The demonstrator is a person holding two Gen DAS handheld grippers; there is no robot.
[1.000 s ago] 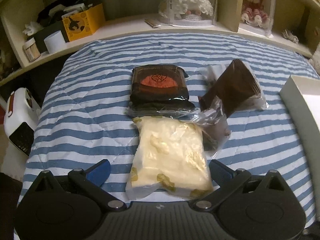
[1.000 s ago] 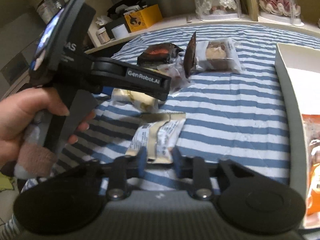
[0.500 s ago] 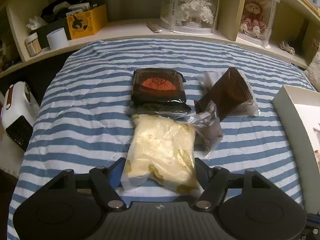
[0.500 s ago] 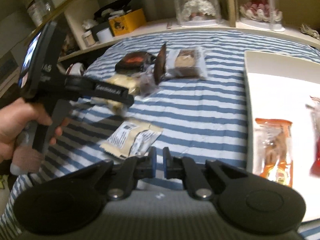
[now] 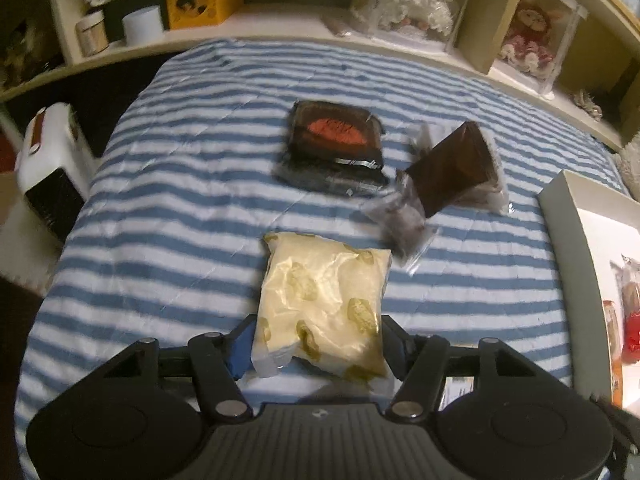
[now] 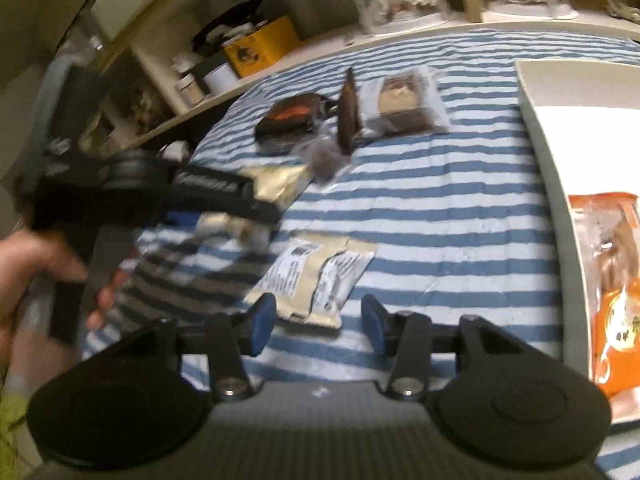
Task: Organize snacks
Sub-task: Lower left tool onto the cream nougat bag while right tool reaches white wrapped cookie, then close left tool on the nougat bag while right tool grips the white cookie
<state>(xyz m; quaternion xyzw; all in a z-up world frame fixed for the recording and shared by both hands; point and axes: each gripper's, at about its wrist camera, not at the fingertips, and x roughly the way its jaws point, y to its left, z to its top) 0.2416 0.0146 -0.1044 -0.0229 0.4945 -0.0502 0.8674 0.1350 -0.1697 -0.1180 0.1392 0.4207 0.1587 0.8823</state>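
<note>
My left gripper is shut on a pale yellow snack bag and holds it above the striped bed. A dark pack with an orange label, a brown wrapped cake and a small dark clear packet lie further away. My right gripper is open, its jaws on either side of the near end of a beige and white snack packet lying on the bed. The left gripper's body shows at the left of the right wrist view, blurred.
A white tray at the right holds an orange snack pack; it also shows in the left wrist view. Shelves with a yellow box and dolls run behind the bed. A white heater stands left of the bed.
My left gripper closed on the yellow bag and lifted it back from the other snacks. My right gripper opened and moved back over the beige packet.
</note>
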